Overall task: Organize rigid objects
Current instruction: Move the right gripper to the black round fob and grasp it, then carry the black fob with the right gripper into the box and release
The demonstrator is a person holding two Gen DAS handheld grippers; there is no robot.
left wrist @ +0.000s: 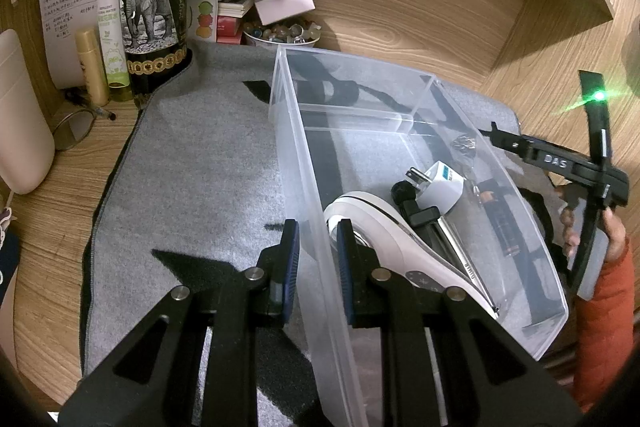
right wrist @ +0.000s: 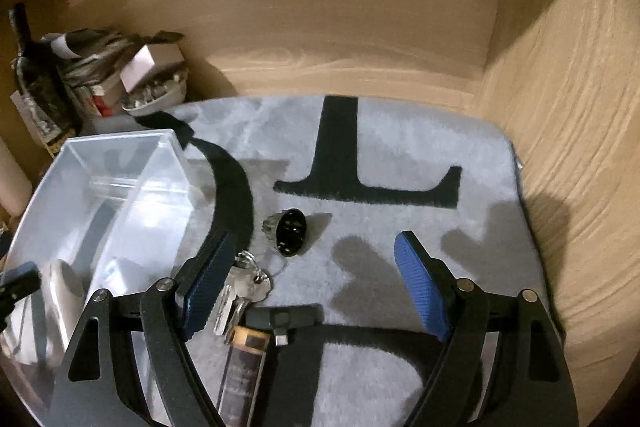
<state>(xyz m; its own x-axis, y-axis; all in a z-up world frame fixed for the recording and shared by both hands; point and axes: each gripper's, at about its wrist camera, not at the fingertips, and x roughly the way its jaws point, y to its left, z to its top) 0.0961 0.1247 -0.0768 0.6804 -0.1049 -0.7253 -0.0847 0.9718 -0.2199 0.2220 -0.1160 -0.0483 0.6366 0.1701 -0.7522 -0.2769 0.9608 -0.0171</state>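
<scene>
A clear rectangular plastic bin (left wrist: 400, 131) with an inner divider is shown resting on a grey fleece mat (left wrist: 192, 187) printed with large black letters, laid over a wooden desk (left wrist: 40, 227). The left gripper (left wrist: 318, 247) is seen straddling the bin's near long wall, its blue-padded fingers (left wrist: 290, 259) narrowly parted, one outside and one inside; whether the wall is pinched cannot be told. Inside the bin are seen a white handheld device with a round head (left wrist: 380, 223), a white plug adapter (left wrist: 440, 187), a black clamp with a metal rod (left wrist: 424, 223) and a dark battery (left wrist: 502, 223). The right gripper (right wrist: 316, 287) is held wide open over the mat beside the bin, nothing being grasped. Beneath it, on the mat, lie a bunch of silver keys (right wrist: 240, 295), a black round cap-like part (right wrist: 290, 233), a small black connector piece (right wrist: 284, 319) and a dark cylindrical battery (right wrist: 242, 375). A dark elephant-label bottle (left wrist: 154, 7) stands at the mat's far corner.
</scene>
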